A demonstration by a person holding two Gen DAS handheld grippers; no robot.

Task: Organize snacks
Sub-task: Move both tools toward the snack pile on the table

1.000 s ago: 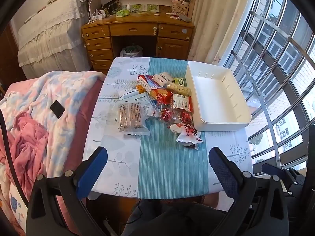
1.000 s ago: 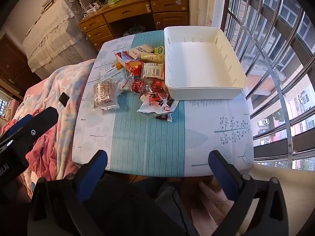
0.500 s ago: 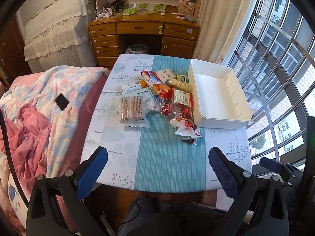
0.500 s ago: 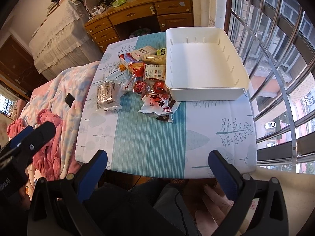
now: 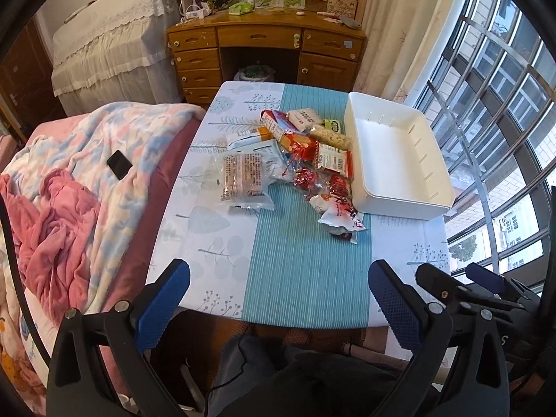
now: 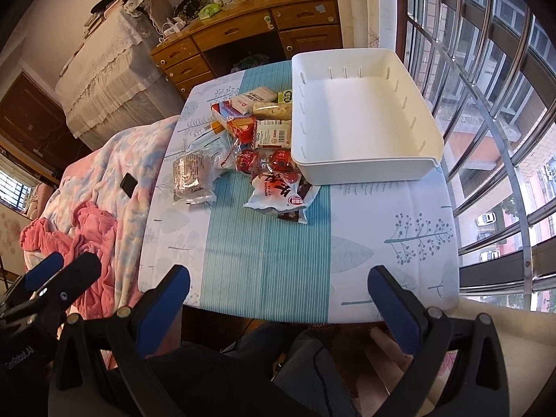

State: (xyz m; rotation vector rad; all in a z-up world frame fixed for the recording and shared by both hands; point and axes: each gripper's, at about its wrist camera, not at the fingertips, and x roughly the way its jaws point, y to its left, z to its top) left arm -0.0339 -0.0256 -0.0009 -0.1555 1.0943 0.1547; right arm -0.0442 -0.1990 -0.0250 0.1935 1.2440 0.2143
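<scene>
A wooden desk (image 5: 266, 48) backs the room, barred windows (image 6: 486, 104) at right, perhaps a bed (image 5: 80, 180) left.

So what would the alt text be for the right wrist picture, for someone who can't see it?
A pile of wrapped snacks lies on a table with a teal-striped cloth, right beside an empty white plastic bin. The open right gripper hangs over the table's near edge, holding nothing. A wooden desk and barred windows stand behind.
</scene>
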